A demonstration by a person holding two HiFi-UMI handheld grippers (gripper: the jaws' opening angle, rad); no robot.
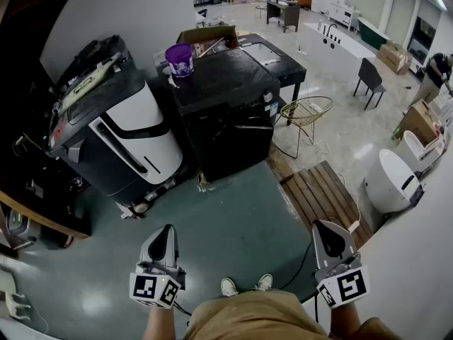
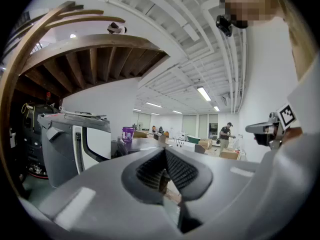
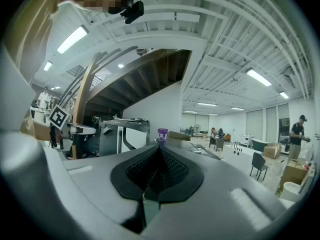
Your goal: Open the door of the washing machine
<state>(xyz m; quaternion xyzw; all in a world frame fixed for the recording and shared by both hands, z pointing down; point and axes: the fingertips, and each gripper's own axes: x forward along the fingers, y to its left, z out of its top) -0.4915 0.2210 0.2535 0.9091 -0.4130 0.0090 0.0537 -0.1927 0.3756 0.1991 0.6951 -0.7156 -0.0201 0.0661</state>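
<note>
- The left gripper (image 1: pixel 168 231) and the right gripper (image 1: pixel 324 227) both have their jaws pressed together on nothing
- The black washing machine (image 1: pixel 233 129) stands well ahead of both jaws, across the floor (image 1: pixel 233 214), with a purple bucket (image 1: pixel 180 59) on top
- Its door is probably rigid, hinged and latched, so it needs a firm pull; the handle cannot be made out from here

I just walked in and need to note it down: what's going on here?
A person stands on the green floor holding the left tongs and right tongs level, both shut and empty. Ahead stand a grey-and-white machine and a black machine with a purple bucket on top. Neither machine is touched.
</note>
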